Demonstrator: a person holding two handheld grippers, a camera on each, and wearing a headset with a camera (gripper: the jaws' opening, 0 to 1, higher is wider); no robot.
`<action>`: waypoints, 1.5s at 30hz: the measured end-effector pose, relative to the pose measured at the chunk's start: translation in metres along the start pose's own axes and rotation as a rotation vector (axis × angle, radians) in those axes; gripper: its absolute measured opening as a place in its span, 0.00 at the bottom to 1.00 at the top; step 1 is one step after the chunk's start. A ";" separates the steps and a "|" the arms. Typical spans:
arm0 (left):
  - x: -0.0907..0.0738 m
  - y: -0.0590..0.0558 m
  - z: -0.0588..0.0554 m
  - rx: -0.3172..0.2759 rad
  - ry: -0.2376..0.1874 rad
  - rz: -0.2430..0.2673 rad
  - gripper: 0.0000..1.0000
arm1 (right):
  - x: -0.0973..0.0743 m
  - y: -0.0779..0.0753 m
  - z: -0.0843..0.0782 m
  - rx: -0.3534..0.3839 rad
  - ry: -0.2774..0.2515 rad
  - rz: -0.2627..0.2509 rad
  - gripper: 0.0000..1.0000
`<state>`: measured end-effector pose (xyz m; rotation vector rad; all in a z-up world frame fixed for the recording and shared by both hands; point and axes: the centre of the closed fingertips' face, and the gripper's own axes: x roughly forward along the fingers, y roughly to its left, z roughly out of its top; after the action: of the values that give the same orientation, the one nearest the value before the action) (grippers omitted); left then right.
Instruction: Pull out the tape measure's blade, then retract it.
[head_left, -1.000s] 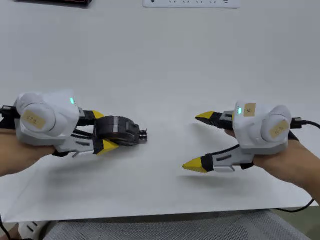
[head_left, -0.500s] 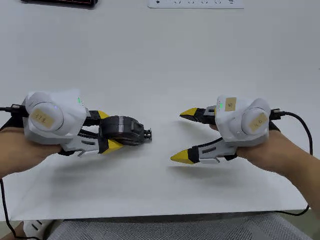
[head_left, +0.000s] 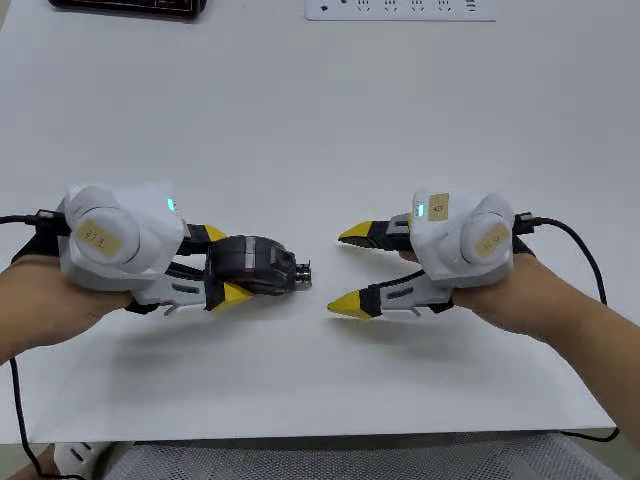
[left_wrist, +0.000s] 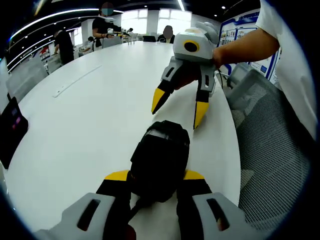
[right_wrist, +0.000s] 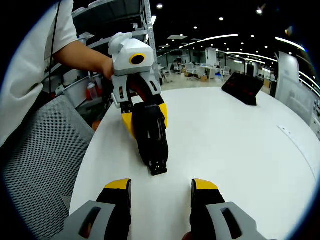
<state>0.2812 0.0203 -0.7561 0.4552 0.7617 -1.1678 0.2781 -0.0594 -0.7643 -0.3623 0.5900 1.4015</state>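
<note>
White table (head_left: 320, 120). Tape (head_left: 262, 262) lies left of centre, near edge side, resting on the tabletop.

Left gripper (head_left: 222, 263): jaws clamped on the tape's black case from both sides, yellow tips against it. In the left gripper view the case (left_wrist: 160, 160) sits squarely between the jaws. Hold has not changed over the last second.

Hook (head_left: 303, 270) points right, toward the other gripper. Blade not drawn yet; the hook sits at the case mouth, as the right gripper view shows (right_wrist: 158, 170).

Right gripper (head_left: 342, 270): jaws spread wide, nothing between them.

Change: the gap between the right gripper and the hook has narrowed a good deal in one second. It was well apart from the tape; now its yellow tips stand just beside the hook, not touching. The camera has shifted too, but the closing of the gap is real, since the left gripper and tape keep their relation.

Reading: the reach for the hook is nearly done. Pull-out not begun. Next step likely to be pinching the hook, which is small, so alignment matters.
</note>
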 end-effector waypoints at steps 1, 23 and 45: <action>0.000 0.000 0.000 0.001 0.001 0.000 0.30 | 0.002 0.000 0.001 -0.003 -0.002 0.007 0.43; 0.000 0.001 -0.001 -0.001 0.009 0.000 0.30 | 0.030 0.005 0.010 -0.054 -0.023 0.068 0.27; 0.000 0.000 -0.001 0.002 0.013 -0.001 0.30 | 0.036 0.006 0.010 -0.122 -0.026 0.092 0.12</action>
<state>0.2813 0.0211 -0.7567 0.4651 0.7719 -1.1676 0.2762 -0.0235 -0.7772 -0.4180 0.5069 1.5327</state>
